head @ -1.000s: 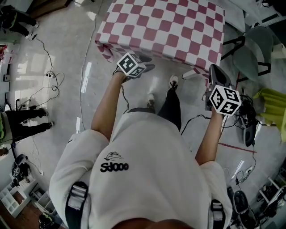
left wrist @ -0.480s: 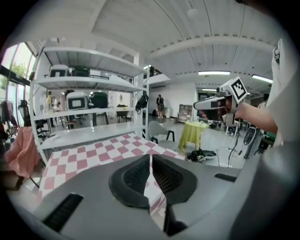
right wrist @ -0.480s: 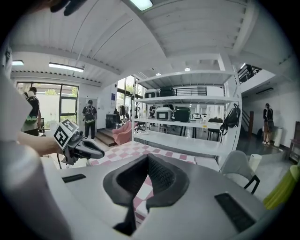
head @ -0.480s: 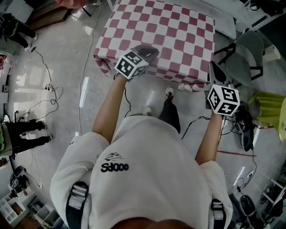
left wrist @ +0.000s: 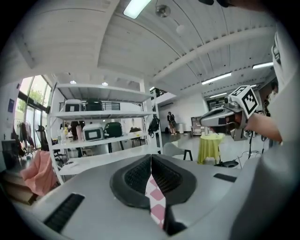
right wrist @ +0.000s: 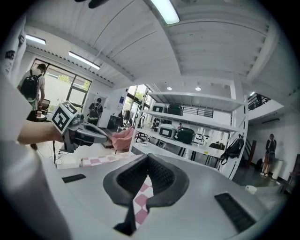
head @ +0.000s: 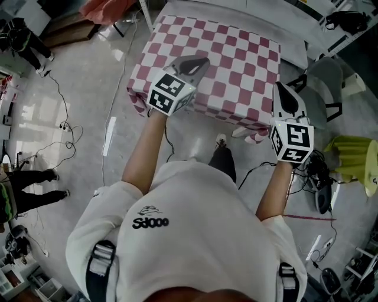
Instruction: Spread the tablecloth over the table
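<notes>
The red-and-white checked tablecloth lies over the table at the top of the head view, with its near edge lifted. My left gripper is above the cloth's near left part. In the left gripper view this gripper is shut on a strip of the checked tablecloth. My right gripper is at the near right corner, where a fold of cloth hangs below it. Seen in the right gripper view, that gripper is also shut on the checked tablecloth. Each gripper view shows the other gripper held up level.
A grey chair stands right of the table, and a yellow-green covered table stands further right. Cables run over the floor at the left, where people stand. Shelving with cases rises beyond the table. Pink cloth lies at the top left.
Both grippers have risen and moved forward from below the table's near edge to over it. The cloth's near edge has come up with them.
</notes>
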Motion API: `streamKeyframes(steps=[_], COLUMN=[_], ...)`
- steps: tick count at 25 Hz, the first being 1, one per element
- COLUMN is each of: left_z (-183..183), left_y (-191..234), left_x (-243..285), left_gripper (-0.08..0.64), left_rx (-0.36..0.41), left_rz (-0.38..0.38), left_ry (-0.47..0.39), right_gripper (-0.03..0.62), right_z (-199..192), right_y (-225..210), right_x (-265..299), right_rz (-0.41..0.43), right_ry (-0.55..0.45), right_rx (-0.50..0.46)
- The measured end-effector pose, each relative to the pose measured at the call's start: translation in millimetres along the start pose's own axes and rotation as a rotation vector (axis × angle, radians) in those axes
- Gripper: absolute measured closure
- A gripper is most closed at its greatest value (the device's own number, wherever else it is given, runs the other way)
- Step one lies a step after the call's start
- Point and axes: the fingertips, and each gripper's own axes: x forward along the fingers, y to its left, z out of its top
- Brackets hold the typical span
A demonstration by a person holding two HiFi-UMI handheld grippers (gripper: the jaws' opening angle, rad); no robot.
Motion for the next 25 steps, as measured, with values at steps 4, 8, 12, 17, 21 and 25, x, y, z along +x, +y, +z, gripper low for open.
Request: streamKeyframes(steps=[4,8,12,17,21,25], left_z=[26,42,46,37,32,30], left_y=[9,13,11,9,5,4], left_x=[-10,-17,-17,-14,-11,-9], left_gripper=[0.529,0.529,0.529,0.529,0.529,0.529], left_rx=[0.031,0.034,0.039,0.035,0.016,0.013], left_rz=[0.025,0.028,0.010,0.010,-0.016,-0.018], left_ry=[-0.040,-0.068,-0.071,-0.060,-0.056,-0.053], right_gripper=[0.571,0.571,0.571,0.571,0.571,0.571], right_z=[22,27,24,17,11,9], right_y=[5,8,11,15,13,11], right_x=[5,10,19,22,25,28], right_rz=[0.031,0.040,0.050,0.067,0.070,0.068], right_ry=[-0.045,-0.046,-0.022,-0.009,-0.005,-0.004], right_rx=[-0.010,-0.014,-0.025,-0.020,-0.001,0.002])
